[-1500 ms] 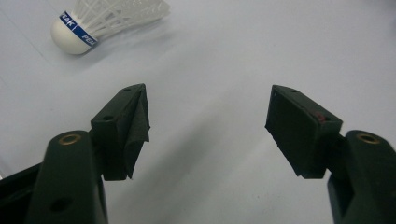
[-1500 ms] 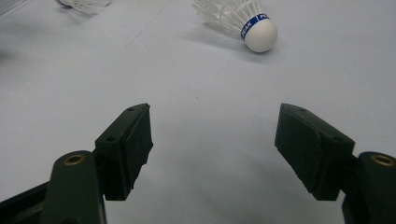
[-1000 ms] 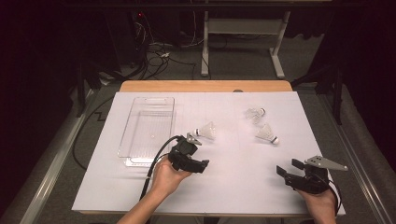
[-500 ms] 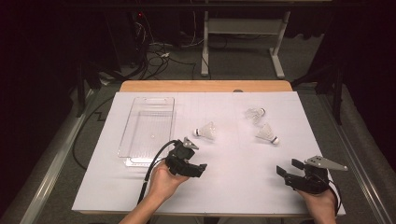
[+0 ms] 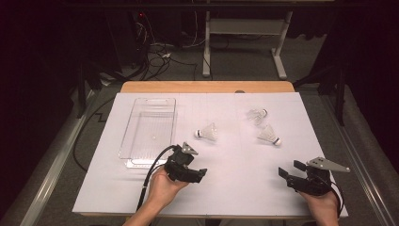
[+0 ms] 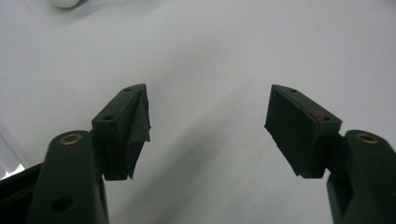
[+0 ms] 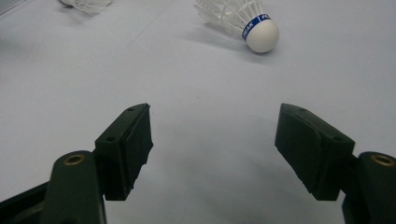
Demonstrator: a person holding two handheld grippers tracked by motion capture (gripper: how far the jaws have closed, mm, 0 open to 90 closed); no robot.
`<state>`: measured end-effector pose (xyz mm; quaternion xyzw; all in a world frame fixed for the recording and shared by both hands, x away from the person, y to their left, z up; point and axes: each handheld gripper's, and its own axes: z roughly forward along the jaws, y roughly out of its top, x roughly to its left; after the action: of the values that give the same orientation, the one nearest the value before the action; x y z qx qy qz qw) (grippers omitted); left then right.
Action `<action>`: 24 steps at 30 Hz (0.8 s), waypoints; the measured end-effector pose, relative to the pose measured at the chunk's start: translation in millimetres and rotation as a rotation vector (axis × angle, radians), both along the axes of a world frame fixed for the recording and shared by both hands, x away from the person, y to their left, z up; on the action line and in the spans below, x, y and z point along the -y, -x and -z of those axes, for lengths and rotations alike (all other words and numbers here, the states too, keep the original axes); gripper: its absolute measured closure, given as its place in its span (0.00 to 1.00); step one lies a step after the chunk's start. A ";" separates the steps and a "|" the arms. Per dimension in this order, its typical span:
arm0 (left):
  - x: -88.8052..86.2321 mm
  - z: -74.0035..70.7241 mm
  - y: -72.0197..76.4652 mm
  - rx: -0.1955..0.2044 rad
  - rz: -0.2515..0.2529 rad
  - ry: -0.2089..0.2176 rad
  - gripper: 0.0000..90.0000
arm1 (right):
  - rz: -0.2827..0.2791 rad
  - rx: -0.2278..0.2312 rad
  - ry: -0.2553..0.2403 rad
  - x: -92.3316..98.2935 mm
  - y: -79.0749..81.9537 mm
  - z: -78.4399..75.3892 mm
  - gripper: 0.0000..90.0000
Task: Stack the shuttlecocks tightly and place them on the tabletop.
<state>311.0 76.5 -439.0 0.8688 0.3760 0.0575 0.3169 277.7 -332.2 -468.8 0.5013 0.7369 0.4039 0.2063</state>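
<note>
Three shuttlecocks lie on the white sheet, none held. The middle shuttlecock lies on its side just ahead of the left gripper, cork end toward the clear tray. The right shuttlecock lies on its side ahead of the right gripper, cork pointing toward the table's right. The far shuttlecock lies just behind it, near but apart.

Handling, as a judgement: very light, stiff but thin feather-style skirt that crushes or bends easily; the round cork tip is firm but smooth and will roll or squirt out of a hard pinch. Best hold is probably across the cork or the narrow neck right above it, gentle squeeze, not on the flared skirt.

Writing: in the right gripper view the right shuttlecock has a blue band round the cork with white letters, reading something like "PEAK" plus a cut-off second word; not fully legible. No other labels readable.

Left gripper: jaws spread wide over bare sheet, nothing between them; a white cork edge sits at the top of its view. Right gripper: jaws spread wide too, empty, well short of the shuttlecock. The tray looks empty, at the table's left.
</note>
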 end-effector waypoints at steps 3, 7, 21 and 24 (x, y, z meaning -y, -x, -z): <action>-1.5 1.1 1.1 0.002 -0.005 0.000 0.35 | 0.001 -0.001 0.000 -0.1 0.1 0.0 0.31; -2.6 1.7 3.9 0.000 -0.002 0.003 0.35 | 0.000 0.000 0.000 0.0 -0.1 0.1 0.31; -10.3 2.3 13.7 0.002 0.002 0.010 0.36 | -0.001 0.000 0.000 -0.1 -0.1 0.1 0.31; -11.7 2.2 14.8 0.002 0.004 0.008 0.36 | 0.002 -0.002 -0.001 -0.2 -0.2 0.3 0.31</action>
<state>296.1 88.3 -441.2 0.8681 0.3744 0.0562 0.3210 278.0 -332.0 -469.1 0.5024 0.7364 0.4037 0.2057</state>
